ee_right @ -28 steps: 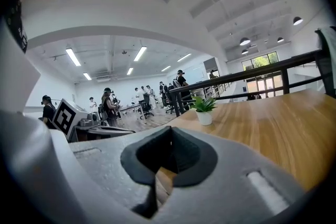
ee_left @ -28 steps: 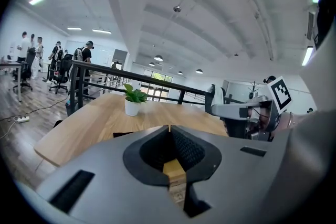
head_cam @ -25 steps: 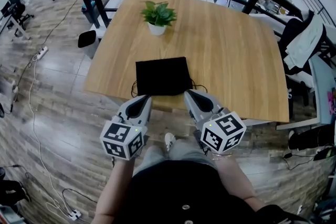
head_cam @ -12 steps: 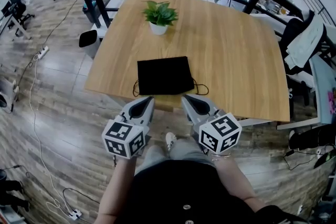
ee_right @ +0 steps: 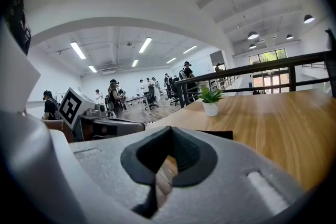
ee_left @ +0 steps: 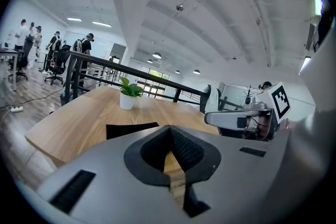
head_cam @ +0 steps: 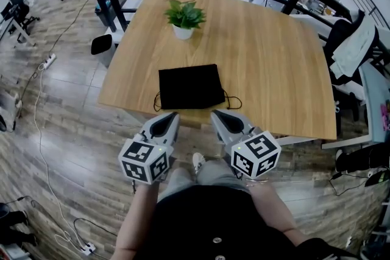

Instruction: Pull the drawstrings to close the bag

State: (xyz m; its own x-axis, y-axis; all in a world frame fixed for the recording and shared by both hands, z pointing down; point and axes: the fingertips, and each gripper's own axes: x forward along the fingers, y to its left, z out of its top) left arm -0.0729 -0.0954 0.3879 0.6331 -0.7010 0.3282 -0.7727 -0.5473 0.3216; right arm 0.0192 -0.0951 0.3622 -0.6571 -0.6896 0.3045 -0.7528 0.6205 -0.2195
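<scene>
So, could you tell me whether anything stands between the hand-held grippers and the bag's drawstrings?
Nothing visible does. The left hand-held gripper and right hand-held gripper, both shut and empty, sit off the table edge; the drawstrings loop out from the bag toward them. The potted plant stands beyond it.

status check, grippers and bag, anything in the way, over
Left gripper and right gripper shut, empty, short of the table edge. Black drawstring bag flat, cords loose, unpulled. Potted plant beyond bag, not in the way.
</scene>
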